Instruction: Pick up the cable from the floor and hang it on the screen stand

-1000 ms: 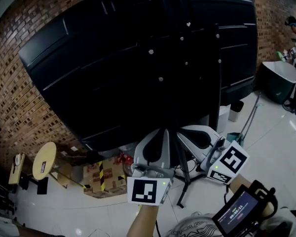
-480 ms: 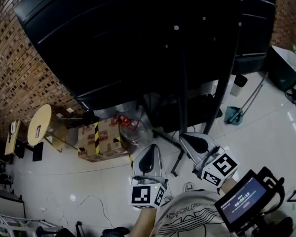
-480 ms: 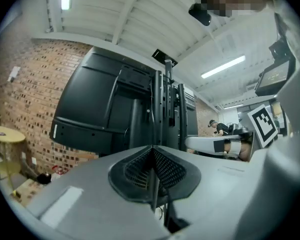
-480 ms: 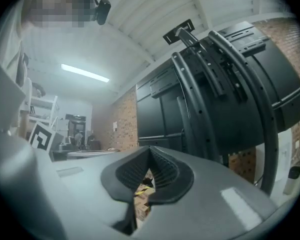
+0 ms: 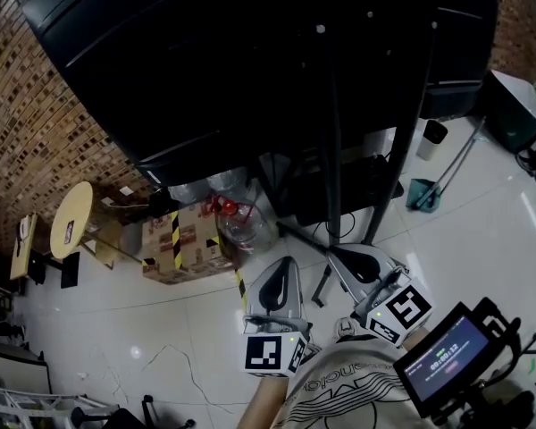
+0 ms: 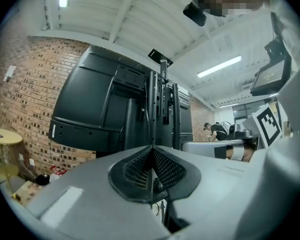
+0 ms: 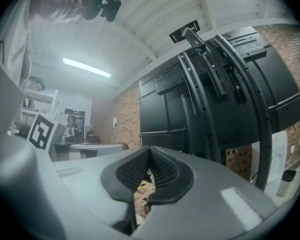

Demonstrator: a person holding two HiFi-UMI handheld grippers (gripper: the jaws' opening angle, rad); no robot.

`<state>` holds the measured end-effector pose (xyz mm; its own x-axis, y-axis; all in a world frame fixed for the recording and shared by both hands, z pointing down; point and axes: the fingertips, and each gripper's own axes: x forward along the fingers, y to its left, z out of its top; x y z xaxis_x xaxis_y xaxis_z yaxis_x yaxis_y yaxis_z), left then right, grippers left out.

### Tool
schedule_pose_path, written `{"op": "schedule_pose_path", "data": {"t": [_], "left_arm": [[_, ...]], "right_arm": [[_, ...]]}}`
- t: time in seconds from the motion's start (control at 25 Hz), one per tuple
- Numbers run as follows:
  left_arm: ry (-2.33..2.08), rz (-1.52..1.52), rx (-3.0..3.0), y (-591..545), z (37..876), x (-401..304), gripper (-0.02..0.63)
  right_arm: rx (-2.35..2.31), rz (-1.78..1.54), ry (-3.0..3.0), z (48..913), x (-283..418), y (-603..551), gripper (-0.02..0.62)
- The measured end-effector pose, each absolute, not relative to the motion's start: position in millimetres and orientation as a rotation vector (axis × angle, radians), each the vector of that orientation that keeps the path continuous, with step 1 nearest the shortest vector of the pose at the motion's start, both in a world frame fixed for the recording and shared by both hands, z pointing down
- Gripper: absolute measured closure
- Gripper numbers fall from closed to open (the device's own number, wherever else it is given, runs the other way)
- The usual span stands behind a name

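While near the screen stand (image 5: 333, 150), left gripper (image 6: 152, 153) and right gripper (image 7: 150, 155) jaws closed, empty.

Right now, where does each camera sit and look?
Head view: on the person's head, facing down at the screen stand, left gripper, right gripper and a forearm.
Left gripper view: rides the left gripper, faces the screen stand past shut jaws.
Right gripper view: same, from the right gripper.
All three share the screen stand.

Taped cardboard box (image 5: 180, 244) near brick wall (image 5: 36, 123), clear plastic bottle (image 5: 241, 223) beside it, round wooden table (image 5: 70, 220) left
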<state>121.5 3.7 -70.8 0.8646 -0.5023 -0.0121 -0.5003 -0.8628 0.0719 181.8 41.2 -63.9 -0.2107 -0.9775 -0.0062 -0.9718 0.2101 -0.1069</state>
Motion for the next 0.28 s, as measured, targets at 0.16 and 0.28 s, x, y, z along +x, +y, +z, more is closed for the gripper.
{"op": "schedule_pose_path", "data": {"t": [0.16,0.28], "left_arm": [[-0.787,-0.030,2.975,9.1,-69.0,120.9,0.588],[-0.768,-0.023,2.969,16.0,-67.5,118.3,0.586]], "right_arm": [[-1.942,-0.134,2.369,-59.9,183.3,48.0,0.595],[-1.939,-0.163,2.354,-56.4,183.3,54.8,0.595]]}}
